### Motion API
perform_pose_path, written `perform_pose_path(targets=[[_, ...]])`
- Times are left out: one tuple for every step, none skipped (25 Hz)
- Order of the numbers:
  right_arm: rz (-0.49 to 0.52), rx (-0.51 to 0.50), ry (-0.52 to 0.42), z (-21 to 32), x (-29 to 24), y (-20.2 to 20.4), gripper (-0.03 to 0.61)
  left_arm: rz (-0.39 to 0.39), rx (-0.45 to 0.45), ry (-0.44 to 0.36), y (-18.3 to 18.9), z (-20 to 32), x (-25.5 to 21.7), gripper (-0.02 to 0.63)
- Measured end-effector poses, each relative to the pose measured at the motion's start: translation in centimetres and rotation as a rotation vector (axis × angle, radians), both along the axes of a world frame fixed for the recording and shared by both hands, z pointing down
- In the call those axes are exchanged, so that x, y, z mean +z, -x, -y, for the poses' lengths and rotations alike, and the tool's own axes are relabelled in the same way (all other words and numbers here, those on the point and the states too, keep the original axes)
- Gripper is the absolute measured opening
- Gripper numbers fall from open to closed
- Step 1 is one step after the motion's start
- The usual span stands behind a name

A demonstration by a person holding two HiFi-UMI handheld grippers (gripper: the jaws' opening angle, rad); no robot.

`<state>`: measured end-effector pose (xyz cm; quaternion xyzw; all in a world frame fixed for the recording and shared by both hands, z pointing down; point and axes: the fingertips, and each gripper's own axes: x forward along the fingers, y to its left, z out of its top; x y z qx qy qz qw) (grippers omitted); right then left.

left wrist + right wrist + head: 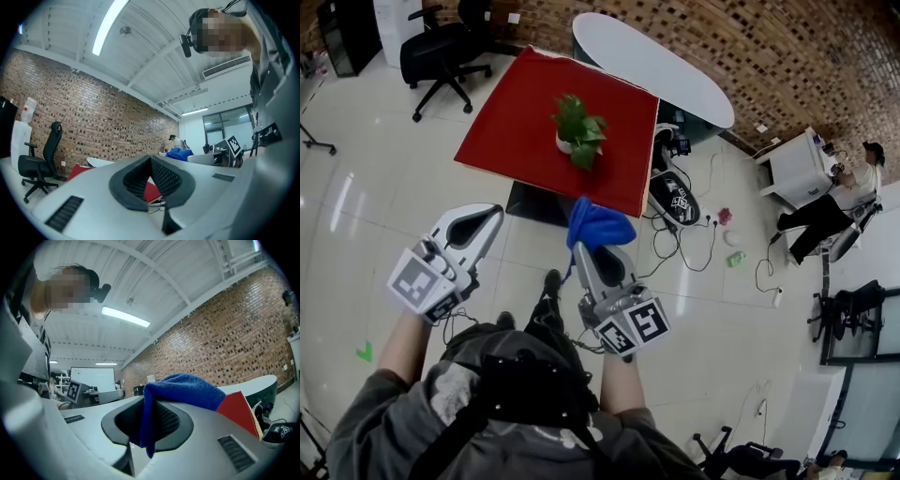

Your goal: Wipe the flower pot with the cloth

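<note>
Closest to the head camera are the person's grey sleeves (370, 427) and a dark harness (530, 384) on the chest, with both forearms reaching out over a glossy pale floor (384, 187). The left hand-held gripper (491, 216) is held level with its jaws together; in the left gripper view their ribbed black pads (161, 178) meet at the tip and nothing is between them. The right hand-held gripper (587, 249) is also held level and is clamped on a blue cloth (598, 225). The right gripper view shows a fold of that cloth (187, 387) pinched between the pads and hanging down through the gap, the rest bunched over the top of the tips. The flower pot (565, 143), small and white with a leafy green plant (580, 127) in it, stands upright near the middle of a red-topped surface (511, 122) ahead of both hand-held grippers and well apart from them. The cloth is not touching the pot. Beyond the red surface is a white oval table (661, 61) against a brick wall (769, 47), and a black office chair (441, 52) stands to the upper left. Cables (680, 246) trail on the floor to the right of the surface, and further right a person (830, 202) sits by a small white cabinet (792, 169).
</note>
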<state>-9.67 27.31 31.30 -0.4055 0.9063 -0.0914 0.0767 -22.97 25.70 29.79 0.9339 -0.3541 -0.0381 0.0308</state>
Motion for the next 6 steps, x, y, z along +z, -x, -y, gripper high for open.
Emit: perform_pose_path(targets=[[-0.007,0.002,0.0,-0.4,0.0,0.2,0.052,0.001,0.006,-0.001,0.0,-0.5,-0.1,0.023],[-0.016,0.003,-0.002,-1.0,0.1,0.5,0.052,0.002,0.009,-0.002,0.1,-1.1,0.0,0.023],[-0.026,0.002,-0.004,-1.7,0.4,0.9,0.051,0.003,0.01,-0.002,0.3,-1.8,0.2,0.023],[-0.036,0.0,-0.007,-2.4,0.6,1.3,0.052,0.003,0.01,0.001,0.6,-2.5,0.5,0.023],[-0.045,-0.003,-0.009,-3.1,0.9,1.7,0.051,0.002,0.009,0.004,0.9,-3.2,0.8,0.023],[-0.055,-0.006,-0.012,-3.8,1.1,2.2,0.052,0.001,0.008,0.008,1.3,-3.8,1.0,0.023]])
